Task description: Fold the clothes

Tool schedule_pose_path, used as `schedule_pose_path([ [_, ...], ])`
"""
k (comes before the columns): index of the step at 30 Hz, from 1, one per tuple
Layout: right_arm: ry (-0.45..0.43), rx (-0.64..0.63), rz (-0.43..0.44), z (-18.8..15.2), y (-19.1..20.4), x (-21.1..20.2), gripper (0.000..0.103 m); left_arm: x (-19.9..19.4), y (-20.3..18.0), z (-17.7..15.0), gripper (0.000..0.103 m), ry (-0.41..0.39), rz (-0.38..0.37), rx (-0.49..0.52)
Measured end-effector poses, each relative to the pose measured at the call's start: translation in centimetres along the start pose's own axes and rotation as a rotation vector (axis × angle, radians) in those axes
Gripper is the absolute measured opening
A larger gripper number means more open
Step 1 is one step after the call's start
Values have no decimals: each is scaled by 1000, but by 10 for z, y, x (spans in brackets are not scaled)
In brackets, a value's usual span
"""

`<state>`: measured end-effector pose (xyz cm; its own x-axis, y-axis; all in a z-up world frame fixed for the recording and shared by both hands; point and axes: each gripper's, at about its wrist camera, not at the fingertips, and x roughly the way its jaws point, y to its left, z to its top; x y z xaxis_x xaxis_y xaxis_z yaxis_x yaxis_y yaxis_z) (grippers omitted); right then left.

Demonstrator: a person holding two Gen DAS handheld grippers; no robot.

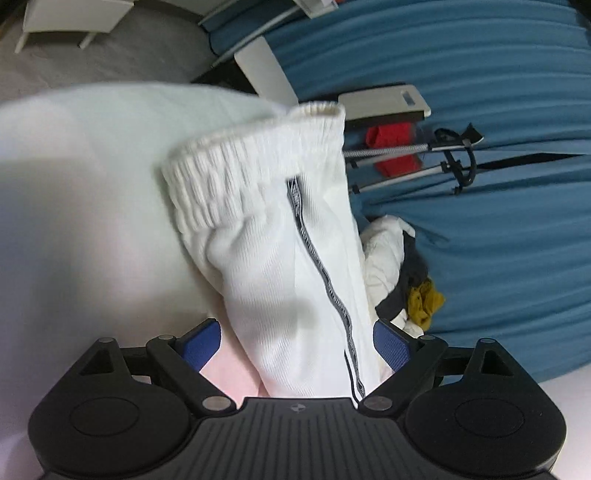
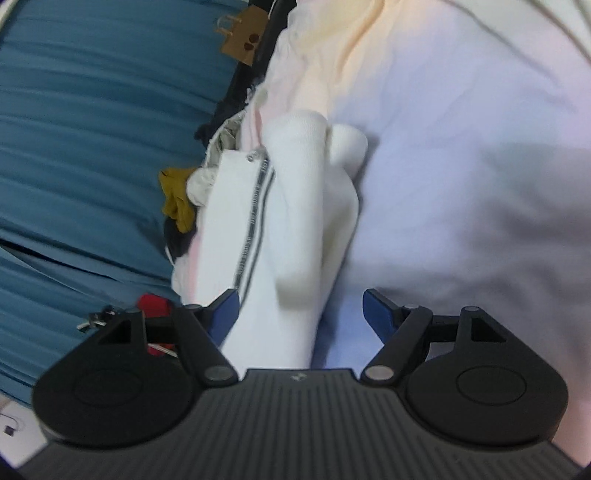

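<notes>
A white garment with a ribbed cuff and a grey zip or stripe (image 1: 280, 236) lies folded into a long strip on the white sheet (image 1: 81, 206). My left gripper (image 1: 297, 341) is open, its blue pads (image 1: 201, 343) standing wide on either side of the garment's near end. In the right wrist view the same garment (image 2: 291, 206) runs away from my right gripper (image 2: 301, 314), which is also open with the cloth between its blue pads (image 2: 225, 308). Neither gripper pinches the cloth.
A pile of other clothes, white, dark and mustard yellow (image 1: 410, 280), lies beside the garment against a blue curtain (image 1: 498, 229). A red cloth (image 1: 395, 151) and a tripod (image 1: 436, 158) stand by the curtain. A brown paper bag (image 2: 243, 35) sits further off.
</notes>
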<state>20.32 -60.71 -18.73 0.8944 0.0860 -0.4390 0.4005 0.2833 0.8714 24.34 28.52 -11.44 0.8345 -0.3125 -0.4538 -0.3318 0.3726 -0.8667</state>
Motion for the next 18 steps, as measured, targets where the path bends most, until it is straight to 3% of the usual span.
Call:
schedule_pose_path([
  [6, -86, -25, 11, 21, -6, 26, 72, 48, -9, 9, 84, -51, 39, 52],
  [8, -126, -48, 17, 30, -7, 34, 58, 55, -12, 8, 82, -87, 46, 55],
  [9, -144, -58, 7, 33, -9, 38, 52, 58, -13, 8, 73, -99, 49, 61],
  [10, -160, -66, -2, 36, -11, 42, 40, 60, -12, 9, 59, -111, 57, 61],
  [11, -170, -69, -6, 39, -13, 46, 31, 62, -10, 10, 51, -119, 69, 53],
  [13, -190, -74, -7, 40, -13, 50, 25, 65, -5, 17, 32, -124, 70, 9],
  [15, -225, -105, -17, 36, -7, 49, 17, 63, -5, 24, 24, -133, 48, -26],
  [18, -271, -106, -23, 29, -2, 42, 14, 53, -15, 27, 22, -146, 27, -1],
])
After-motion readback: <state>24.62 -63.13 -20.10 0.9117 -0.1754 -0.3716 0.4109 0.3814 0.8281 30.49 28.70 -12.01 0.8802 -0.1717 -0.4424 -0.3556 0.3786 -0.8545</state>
